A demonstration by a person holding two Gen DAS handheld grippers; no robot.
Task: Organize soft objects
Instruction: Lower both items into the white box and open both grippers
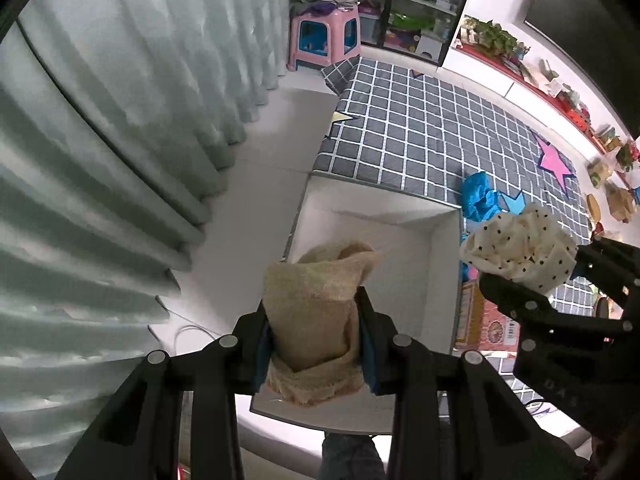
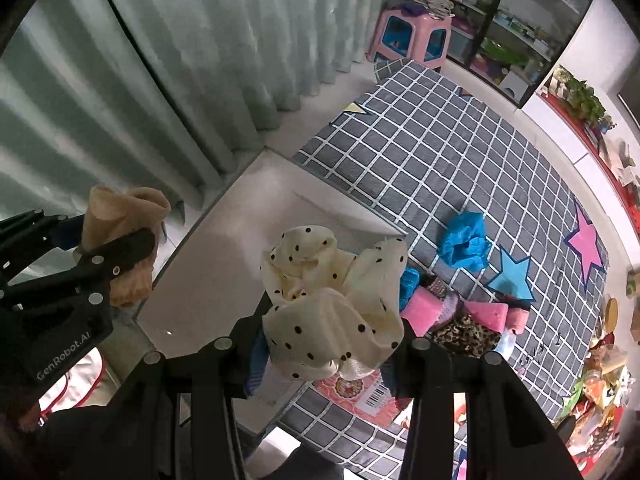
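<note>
The left gripper (image 1: pixel 316 332) was clamped on a beige knitted cloth (image 1: pixel 316 304), its folds bulging forward of the jaws, above the open white box (image 1: pixel 440 280). The right gripper (image 2: pixel 332 340) was clamped on a cream polka-dot scrunchie (image 2: pixel 332 312), which spread beyond both jaws. Ahead and right of those jaws, a blue cloth (image 2: pixel 464 244) and pink sponges (image 2: pixel 420 308) lay on the grey checked mat (image 2: pixel 440 152).
</note>
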